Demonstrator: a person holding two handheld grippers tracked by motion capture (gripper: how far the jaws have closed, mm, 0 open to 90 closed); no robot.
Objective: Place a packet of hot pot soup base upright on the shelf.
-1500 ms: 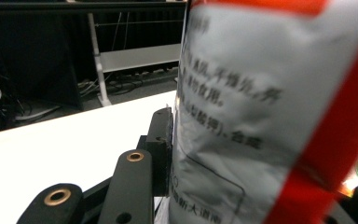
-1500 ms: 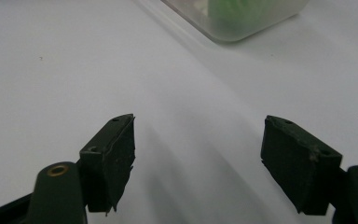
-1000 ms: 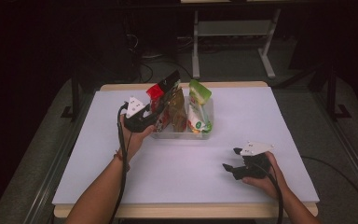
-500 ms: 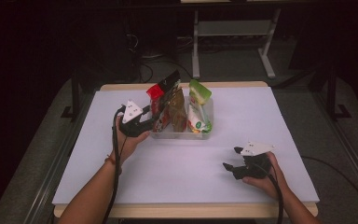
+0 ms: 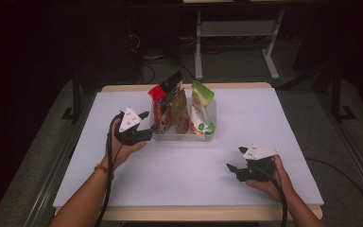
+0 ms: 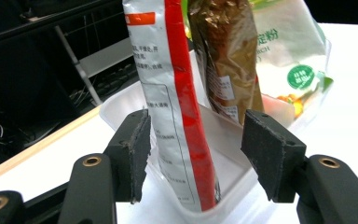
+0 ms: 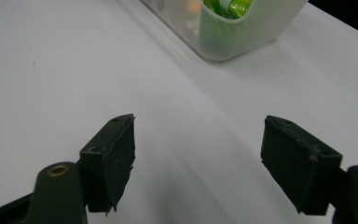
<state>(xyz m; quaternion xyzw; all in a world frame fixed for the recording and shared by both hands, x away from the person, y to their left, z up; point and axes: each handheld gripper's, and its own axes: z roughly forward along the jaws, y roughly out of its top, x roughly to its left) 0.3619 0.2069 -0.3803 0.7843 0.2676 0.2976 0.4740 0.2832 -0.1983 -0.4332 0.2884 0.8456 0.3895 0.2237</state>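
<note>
Red pouch upright in bin, between left hand-held gripper pads, untouched; jaws just opening. Right hand-held gripper spread over worktop.

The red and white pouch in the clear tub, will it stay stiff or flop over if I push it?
The red and white pouch bends along its height, so probably floppy. Standing tall and thin in the clear tub, it would likely tip if nudged.

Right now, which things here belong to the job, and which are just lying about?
In the job:
- red-and-white foil pouch, between the opening left claw
- clear plastic bin

Lying about:
- brown foil pouch
- green-and-white pouch
- right claw, open over the white table
</note>
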